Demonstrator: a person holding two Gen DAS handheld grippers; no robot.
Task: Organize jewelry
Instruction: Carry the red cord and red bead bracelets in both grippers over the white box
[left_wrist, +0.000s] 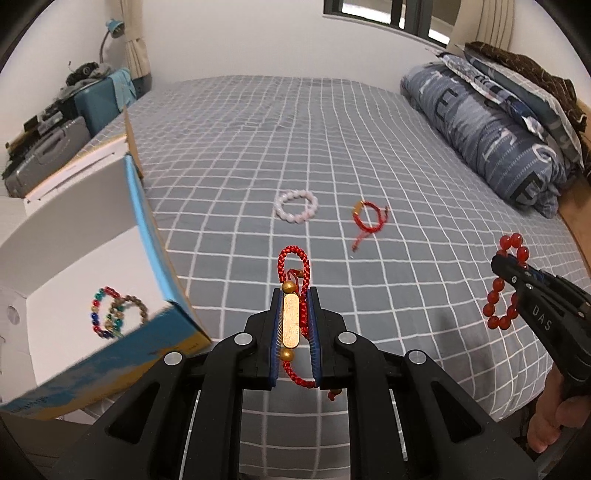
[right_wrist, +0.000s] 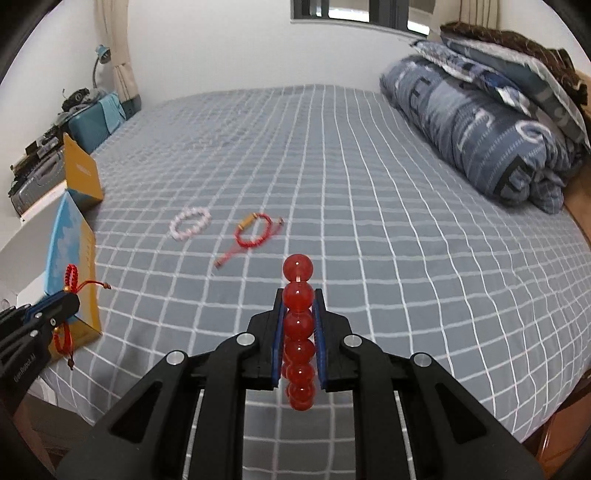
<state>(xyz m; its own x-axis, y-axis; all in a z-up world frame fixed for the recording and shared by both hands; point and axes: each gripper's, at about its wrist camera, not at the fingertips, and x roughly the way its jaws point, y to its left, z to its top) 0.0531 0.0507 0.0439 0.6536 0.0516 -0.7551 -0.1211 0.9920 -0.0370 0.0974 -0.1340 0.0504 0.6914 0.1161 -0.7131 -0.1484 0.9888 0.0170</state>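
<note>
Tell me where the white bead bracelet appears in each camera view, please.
Left wrist view: the white bead bracelet lies on the checked bedsheet, just above centre.
Right wrist view: the same bracelet lies left of centre, slightly blurred.
Shared landmark: the red cord bracelet lies just right of it in both.

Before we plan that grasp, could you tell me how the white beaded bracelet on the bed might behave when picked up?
The white beaded bracelet probably sags from one grip, being strung beads. Its smooth, round beads may slip between fingers.
</note>
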